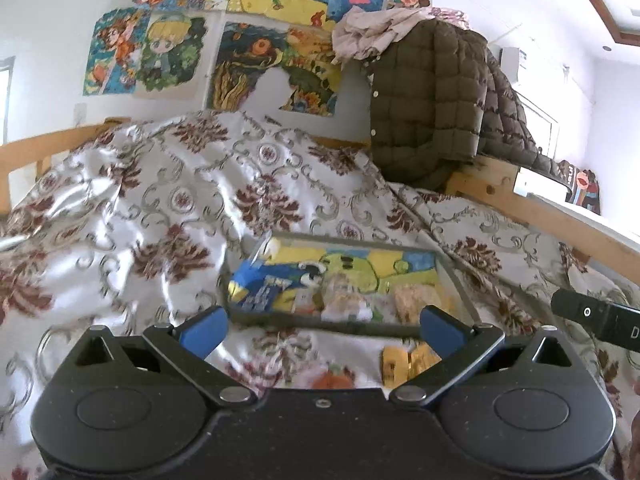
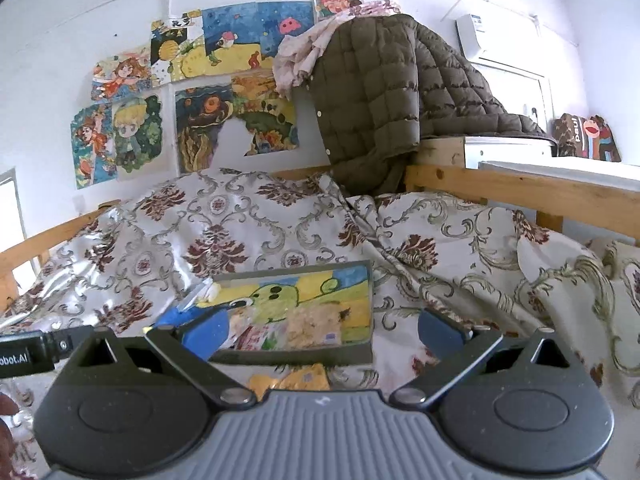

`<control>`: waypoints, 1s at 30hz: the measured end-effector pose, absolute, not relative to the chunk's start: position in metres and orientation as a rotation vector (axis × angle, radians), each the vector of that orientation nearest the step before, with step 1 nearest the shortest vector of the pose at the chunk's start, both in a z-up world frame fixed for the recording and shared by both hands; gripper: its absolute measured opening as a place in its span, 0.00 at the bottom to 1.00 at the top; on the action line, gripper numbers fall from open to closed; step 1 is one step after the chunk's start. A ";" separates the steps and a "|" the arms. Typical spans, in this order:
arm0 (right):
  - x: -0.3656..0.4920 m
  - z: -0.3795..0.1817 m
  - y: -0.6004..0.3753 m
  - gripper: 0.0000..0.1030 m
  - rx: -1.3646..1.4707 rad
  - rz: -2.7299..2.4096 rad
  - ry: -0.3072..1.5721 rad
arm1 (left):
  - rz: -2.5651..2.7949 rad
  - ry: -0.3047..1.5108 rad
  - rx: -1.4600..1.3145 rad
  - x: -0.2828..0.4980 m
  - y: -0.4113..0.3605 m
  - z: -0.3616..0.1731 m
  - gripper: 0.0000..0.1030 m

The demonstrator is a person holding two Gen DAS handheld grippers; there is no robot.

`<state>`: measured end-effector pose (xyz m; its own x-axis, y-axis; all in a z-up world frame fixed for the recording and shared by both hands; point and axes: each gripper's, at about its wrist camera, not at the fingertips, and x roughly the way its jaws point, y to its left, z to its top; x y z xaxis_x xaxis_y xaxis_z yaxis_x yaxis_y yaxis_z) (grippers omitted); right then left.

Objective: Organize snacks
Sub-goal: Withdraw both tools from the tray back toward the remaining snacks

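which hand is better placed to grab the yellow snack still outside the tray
Left, probably. The yellow snack packet lies just inside the open left hand-held gripper, before the tray. The right hand-held gripper, also open, sees it low and left of centre.

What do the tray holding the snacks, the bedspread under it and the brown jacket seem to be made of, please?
The tray looks like a rigid board or card box with grey rims and a painted cartoon base; its exact material is unclear. The bedspread looks like satin-type woven fabric, its glossy highlights over a floral pattern suggesting so. The brown jacket looks like quilted padded synthetic, matte, with stitched puffy squares and snap buttons.
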<state>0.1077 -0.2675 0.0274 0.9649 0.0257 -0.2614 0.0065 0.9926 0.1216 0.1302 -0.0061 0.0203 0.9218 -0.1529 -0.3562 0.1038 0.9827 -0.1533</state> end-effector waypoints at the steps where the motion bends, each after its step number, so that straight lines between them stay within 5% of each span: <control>1: 0.103 0.027 -0.266 1.00 0.121 0.013 0.270 | -0.131 0.383 -0.134 0.125 -0.005 0.019 0.99; 30: 0.044 0.001 -0.238 1.00 0.017 -0.031 0.518 | -0.126 0.551 -0.080 0.061 -0.001 0.000 0.99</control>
<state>0.0444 -0.2377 0.0006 0.8682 -0.0250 -0.4956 0.0337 0.9994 0.0086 0.0606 -0.0013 -0.0003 0.8445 -0.1405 -0.5168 0.0975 0.9892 -0.1097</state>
